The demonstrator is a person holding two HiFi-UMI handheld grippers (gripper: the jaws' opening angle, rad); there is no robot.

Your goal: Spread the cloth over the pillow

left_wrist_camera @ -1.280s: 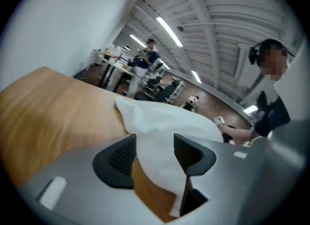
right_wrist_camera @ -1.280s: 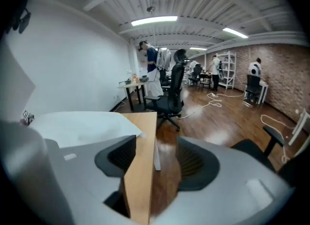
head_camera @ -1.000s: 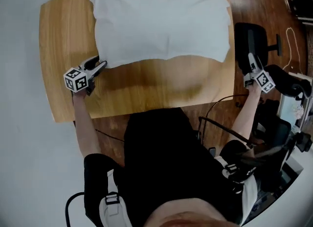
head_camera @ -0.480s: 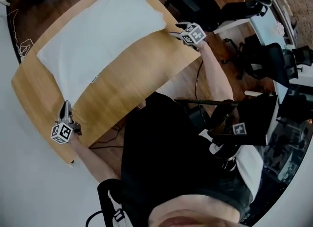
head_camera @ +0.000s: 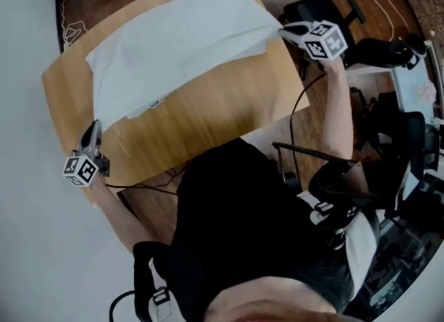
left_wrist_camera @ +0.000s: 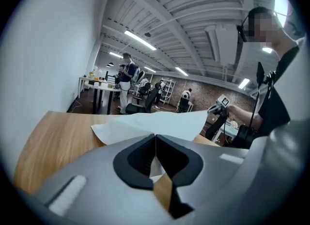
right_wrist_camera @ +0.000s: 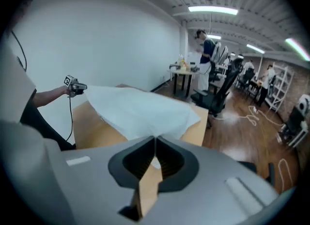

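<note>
Since a second ago both grippers have changed. My left gripper [head_camera: 94, 130], which stood spread beside the near left corner of the cloth [head_camera: 180, 43], is now clenched. My right gripper [head_camera: 286, 30], which hung wide open out past the right side of the table [head_camera: 208, 116] by the black chair [head_camera: 316, 7], has come in to the table's right edge, and its jaws have just been closing. The cloth lies across the far half of the table, from near its left end to its right edge, leaving the near half as bare wood. At the table's right edge the cloth's corner is drawn out to a point that ends at my right gripper's tips. In the right gripper view those jaws are pressed together on a fold of the white fabric, and the sheet spreads away from them over the tabletop. At the table's left end, the cloth's left edge runs down to my left gripper's tips. In the left gripper view those jaws are also together, with a sliver of white fabric pinched between them. From there the sheet stretches across the table toward my other hand. So each gripper grasps one corner of the cloth, at opposite ends of the table. I cannot tell a pillow apart from the white cloth.
</note>
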